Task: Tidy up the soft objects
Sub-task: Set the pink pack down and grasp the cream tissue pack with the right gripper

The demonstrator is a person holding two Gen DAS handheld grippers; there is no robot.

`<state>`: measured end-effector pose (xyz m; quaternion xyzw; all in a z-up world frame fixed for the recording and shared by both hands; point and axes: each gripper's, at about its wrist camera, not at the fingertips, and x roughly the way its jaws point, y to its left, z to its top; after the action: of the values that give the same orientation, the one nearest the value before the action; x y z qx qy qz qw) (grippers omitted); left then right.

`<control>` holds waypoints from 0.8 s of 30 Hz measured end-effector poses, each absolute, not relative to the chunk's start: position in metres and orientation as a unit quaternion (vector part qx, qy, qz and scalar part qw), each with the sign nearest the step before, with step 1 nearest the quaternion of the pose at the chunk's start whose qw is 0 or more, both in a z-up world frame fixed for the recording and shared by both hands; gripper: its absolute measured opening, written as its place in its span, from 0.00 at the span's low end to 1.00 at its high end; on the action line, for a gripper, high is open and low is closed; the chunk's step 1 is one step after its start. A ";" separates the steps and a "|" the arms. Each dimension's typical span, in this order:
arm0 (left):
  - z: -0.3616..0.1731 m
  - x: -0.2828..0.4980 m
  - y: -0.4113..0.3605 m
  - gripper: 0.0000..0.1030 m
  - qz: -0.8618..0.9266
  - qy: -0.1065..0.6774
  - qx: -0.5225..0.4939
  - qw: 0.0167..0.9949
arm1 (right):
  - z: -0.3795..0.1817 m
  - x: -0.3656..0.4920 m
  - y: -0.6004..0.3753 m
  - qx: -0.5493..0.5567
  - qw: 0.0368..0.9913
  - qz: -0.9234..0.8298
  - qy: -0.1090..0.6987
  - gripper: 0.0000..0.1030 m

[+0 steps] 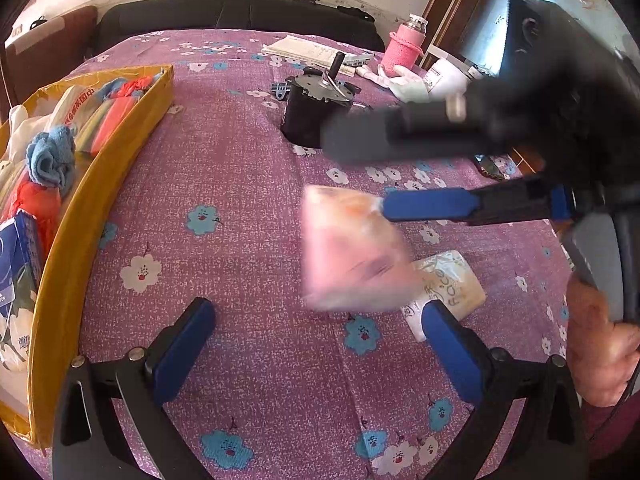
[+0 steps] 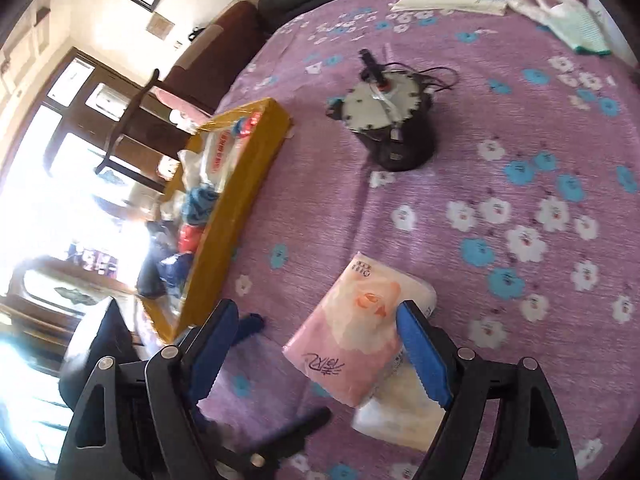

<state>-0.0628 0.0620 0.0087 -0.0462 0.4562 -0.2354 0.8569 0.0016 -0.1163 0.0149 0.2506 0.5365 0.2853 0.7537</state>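
From the left wrist, the left gripper [image 1: 316, 344] hangs with jaws spread and empty, the yellow box [image 1: 120, 152] at the desk's left edge holds a blue cloth [image 1: 50, 156], red fabric and packets, and the pink tissue pack [image 1: 352, 248] is blurred, apparently touching the right gripper [image 1: 372, 170]. From the right wrist, the right gripper's jaws stand spread, one pad against the tissue pack over a white pack [image 2: 400, 416].

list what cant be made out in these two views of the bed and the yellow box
- Pink tissue pack: smeared by motion in the left wrist view; its print reads only in the right wrist view.
- Whether the right claw grips the pack: one finger is against it, the other stands apart.
- White packet: partly under the pink pack and behind the left claw's finger.
- Yellow box: contents washed out by window glare in the right wrist view.
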 end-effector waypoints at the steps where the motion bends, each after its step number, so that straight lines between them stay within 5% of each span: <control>1: 0.009 -0.063 0.063 1.00 -0.237 0.456 -0.049 0.857 | 0.015 0.002 -0.120 0.273 0.752 0.285 0.529 0.83; 8: 0.009 -0.063 0.066 1.00 -0.242 0.453 -0.063 0.856 | 0.035 -0.052 -0.150 0.106 0.848 0.148 0.498 0.83; 19: 0.009 -0.062 0.073 1.00 -0.248 0.448 -0.092 0.854 | 0.022 -0.099 -0.123 -0.154 0.848 0.218 0.457 0.86; 24: 0.009 -0.064 0.076 1.00 -0.249 0.445 -0.101 0.854 | 0.001 -0.079 -0.094 -0.191 0.827 0.240 0.471 0.86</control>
<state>-0.0640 0.0758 0.0087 -0.1010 0.4455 -0.2485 0.8542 -0.0787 -0.0938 0.0006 -0.1910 0.4708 0.2398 0.8272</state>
